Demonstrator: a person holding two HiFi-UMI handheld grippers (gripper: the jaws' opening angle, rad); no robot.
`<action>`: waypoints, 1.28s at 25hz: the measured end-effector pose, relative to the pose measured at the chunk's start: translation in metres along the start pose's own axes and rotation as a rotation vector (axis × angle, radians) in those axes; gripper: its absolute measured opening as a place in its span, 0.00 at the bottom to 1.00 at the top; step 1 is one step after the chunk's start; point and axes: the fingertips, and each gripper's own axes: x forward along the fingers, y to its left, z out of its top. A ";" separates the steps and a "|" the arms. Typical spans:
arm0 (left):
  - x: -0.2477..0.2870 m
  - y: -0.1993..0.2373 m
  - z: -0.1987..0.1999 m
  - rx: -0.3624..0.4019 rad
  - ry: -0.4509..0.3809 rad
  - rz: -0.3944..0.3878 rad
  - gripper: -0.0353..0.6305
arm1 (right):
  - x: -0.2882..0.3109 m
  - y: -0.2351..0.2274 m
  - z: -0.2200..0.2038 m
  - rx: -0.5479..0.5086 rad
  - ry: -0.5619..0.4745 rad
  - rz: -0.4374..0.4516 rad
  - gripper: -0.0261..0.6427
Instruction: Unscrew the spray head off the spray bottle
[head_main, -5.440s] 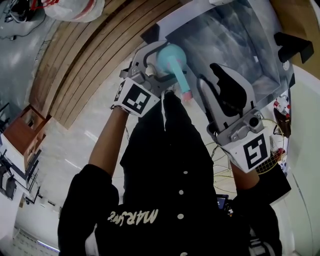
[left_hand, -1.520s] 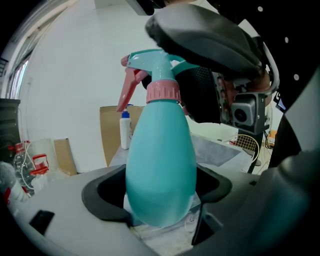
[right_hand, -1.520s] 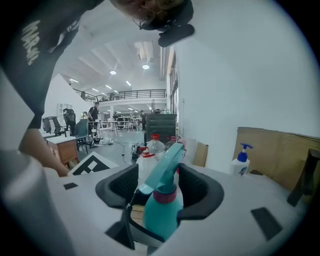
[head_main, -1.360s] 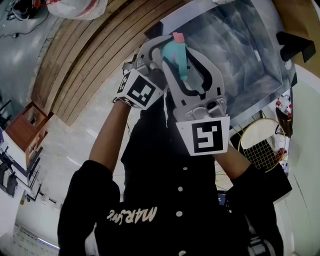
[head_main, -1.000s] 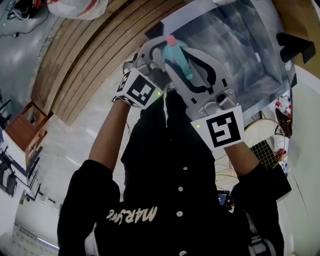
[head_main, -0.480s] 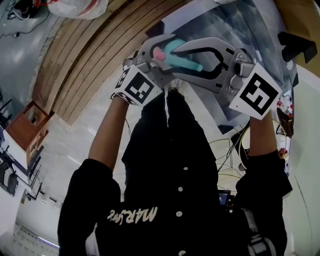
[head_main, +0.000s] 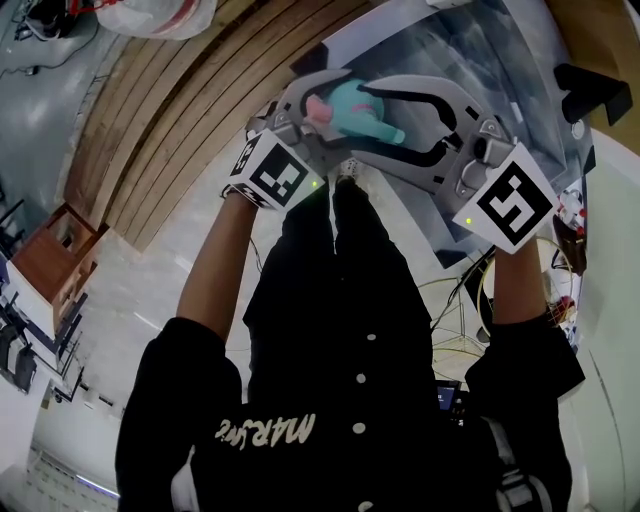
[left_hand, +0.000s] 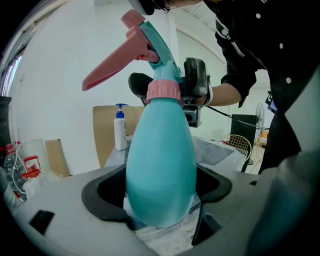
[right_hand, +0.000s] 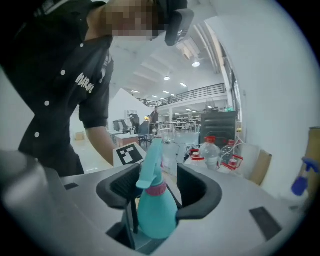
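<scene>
A teal spray bottle (left_hand: 160, 165) with a pink collar (left_hand: 163, 91) and pink trigger (left_hand: 115, 62) stands upright in my left gripper (left_hand: 160, 195), whose pads are shut on its body. In the head view the left gripper (head_main: 320, 95) holds the bottle (head_main: 352, 105) from the left. My right gripper (head_main: 360, 115) reaches in from the right. Its jaws have just been opening. The bottle's neck and spray head (right_hand: 150, 160) stand between the pads of the right gripper (right_hand: 157, 192), with gaps on both sides.
A grey-covered table (head_main: 470, 60) lies beyond the grippers. On it stand a white pump bottle (left_hand: 119, 131) and several red-capped water bottles (right_hand: 210, 150). A mesh fan (left_hand: 240, 145) stands by the person's side. Brown board leans at the back.
The right gripper swung round from below the bottle to its right side, and the pink trigger turned from the top to the left. Its jaws then spread apart off the spray head.
</scene>
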 end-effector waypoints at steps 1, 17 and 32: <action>0.000 0.000 0.000 0.000 0.002 0.000 0.67 | -0.006 -0.005 0.003 0.026 -0.019 -0.058 0.42; 0.001 0.001 -0.001 -0.002 0.005 0.020 0.67 | -0.043 0.033 0.013 0.215 -0.103 -0.688 0.43; 0.001 0.002 0.000 -0.010 0.004 0.031 0.67 | -0.016 0.030 0.000 0.251 -0.023 -0.712 0.47</action>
